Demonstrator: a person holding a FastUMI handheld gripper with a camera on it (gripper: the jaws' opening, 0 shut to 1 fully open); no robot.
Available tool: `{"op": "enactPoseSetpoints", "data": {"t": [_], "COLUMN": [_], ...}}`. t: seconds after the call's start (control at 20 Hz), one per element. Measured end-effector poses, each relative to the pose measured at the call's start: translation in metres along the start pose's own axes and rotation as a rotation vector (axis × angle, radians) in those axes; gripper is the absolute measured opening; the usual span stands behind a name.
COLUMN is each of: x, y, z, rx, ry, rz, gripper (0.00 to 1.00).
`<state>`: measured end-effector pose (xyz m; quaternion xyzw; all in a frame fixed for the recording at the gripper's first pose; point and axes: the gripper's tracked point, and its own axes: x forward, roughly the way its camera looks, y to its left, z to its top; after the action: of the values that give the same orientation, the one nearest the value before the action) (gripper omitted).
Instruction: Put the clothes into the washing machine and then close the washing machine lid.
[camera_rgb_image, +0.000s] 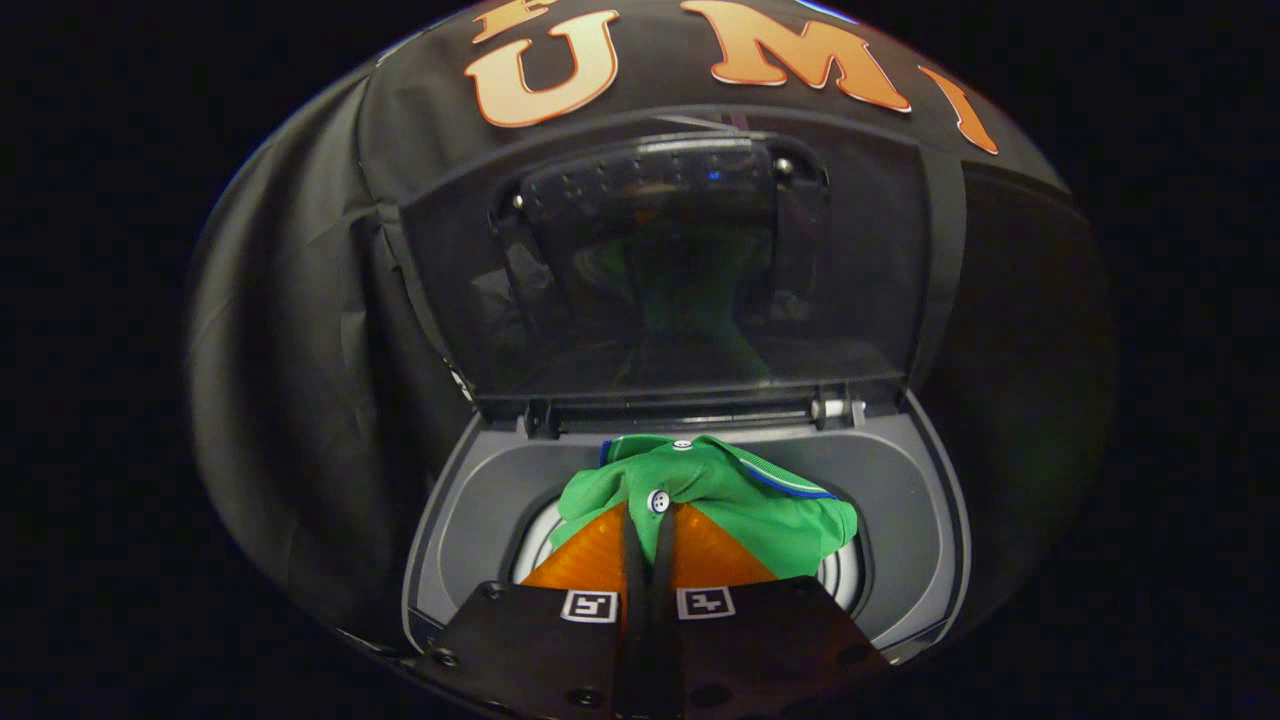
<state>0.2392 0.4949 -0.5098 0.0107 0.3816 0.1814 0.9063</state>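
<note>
Tongs pinch green shirt above washing machine opening, lid raised upright behind.

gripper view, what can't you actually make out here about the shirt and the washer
- Inside of the drum: covered by the green shirt and the gripper, gripper view.
- Lower part of the shirt: hidden behind the fingers, which are closed on a fold of it.
- Whether other clothes are already inside: hidden under the shirt.
- Detail behind the open lid: its dark panel gives only dim reflections.
</note>
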Motion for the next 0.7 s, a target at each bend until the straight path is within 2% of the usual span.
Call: {"op": "enactPoseSetpoints", "data": {"t": [0.2, 0.3, 0.45, 0.7], "x": [0.021, 0.029, 0.028, 0.027], "y": [-0.007, -0.008, -0.013, -0.018], "z": [-0.035, -0.039, -0.067, -0.08], "rx": [0.042, 0.019, 0.006, 0.058], "ry": [0.093, 0.1, 0.189, 0.214], "rz": [-0.034, -0.047, -0.064, -0.09], "gripper": [0.08, 0.08, 0.08, 0.08]}}
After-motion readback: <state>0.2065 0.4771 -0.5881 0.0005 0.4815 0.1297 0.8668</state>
